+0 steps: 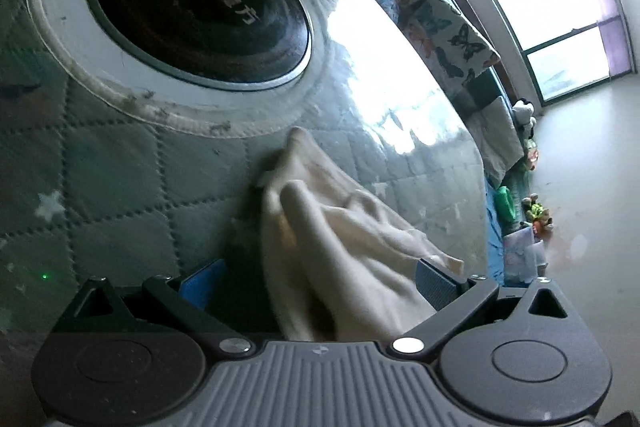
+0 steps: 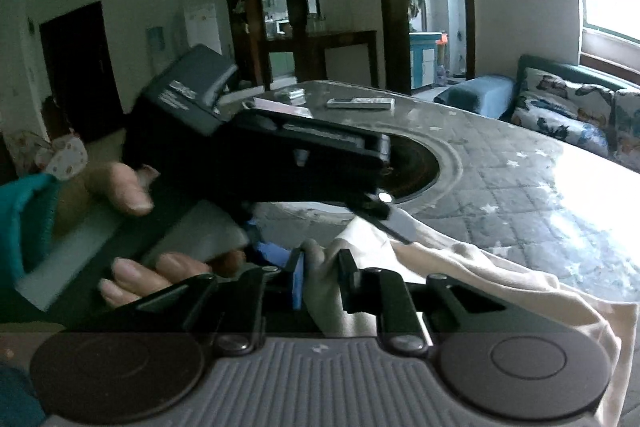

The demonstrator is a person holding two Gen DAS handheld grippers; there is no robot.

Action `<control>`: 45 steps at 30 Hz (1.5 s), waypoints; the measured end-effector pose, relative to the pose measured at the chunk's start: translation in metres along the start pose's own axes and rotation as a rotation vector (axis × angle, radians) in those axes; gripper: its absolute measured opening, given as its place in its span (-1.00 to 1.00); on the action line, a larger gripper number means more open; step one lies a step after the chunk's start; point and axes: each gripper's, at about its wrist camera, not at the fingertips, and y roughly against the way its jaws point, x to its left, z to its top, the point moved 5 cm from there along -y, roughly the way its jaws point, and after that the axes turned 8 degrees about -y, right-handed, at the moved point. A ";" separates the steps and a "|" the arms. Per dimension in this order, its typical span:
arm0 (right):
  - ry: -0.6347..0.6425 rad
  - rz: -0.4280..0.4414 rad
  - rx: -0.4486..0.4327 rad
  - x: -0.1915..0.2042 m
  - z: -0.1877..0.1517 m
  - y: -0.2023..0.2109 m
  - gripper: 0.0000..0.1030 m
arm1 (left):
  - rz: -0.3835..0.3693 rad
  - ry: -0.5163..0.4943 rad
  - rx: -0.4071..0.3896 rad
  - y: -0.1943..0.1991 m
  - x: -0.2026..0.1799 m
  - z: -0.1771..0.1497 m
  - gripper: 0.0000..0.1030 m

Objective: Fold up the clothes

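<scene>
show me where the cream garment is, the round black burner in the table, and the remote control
cream garment (image 1: pixel 340 247), left wrist view: bunched fold between the claw's fingers.
round black burner (image 1: pixel 200 3), left wrist view: centre of the dark disc.
remote control (image 2: pixel 360 103), right wrist view: middle of its body, on the table's far side.

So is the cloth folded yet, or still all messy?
Still messy. Nothing looks folded: the cream cloth lies rumpled on the quilted table cover. In hand: the right gripper is pinching a bit of the cloth, while the left gripper is wide open around it, not squeezing. All the folding is left.
</scene>
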 end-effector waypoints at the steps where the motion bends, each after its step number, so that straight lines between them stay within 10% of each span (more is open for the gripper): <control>1: 0.010 0.004 -0.001 0.002 0.000 0.001 -0.69 | -0.019 0.012 0.011 -0.002 0.001 -0.001 0.55; 5: 0.024 0.018 0.014 0.003 -0.004 -0.003 -0.68 | -0.048 0.055 0.036 -0.010 0.010 -0.004 -0.37; 8: 0.008 0.016 0.012 -0.002 -0.006 0.000 -0.61 | -0.046 0.036 0.038 -0.012 0.014 -0.004 -0.57; 20: -0.232 -0.416 -0.001 -0.134 -0.028 0.047 -0.26 | 0.025 -0.114 0.026 -0.009 0.005 -0.004 -0.58; 31: -0.485 -0.424 -0.013 -0.203 -0.052 0.039 -0.04 | 0.061 -0.164 0.031 -0.011 -0.002 -0.003 -0.58; 38: -0.487 -0.392 -0.020 -0.192 -0.052 0.038 -0.72 | 0.088 -0.206 0.032 -0.012 -0.007 -0.002 -0.58; 45: -0.435 -0.425 -0.084 -0.174 -0.038 0.058 -0.81 | 0.096 -0.276 0.029 -0.009 -0.021 0.000 -0.59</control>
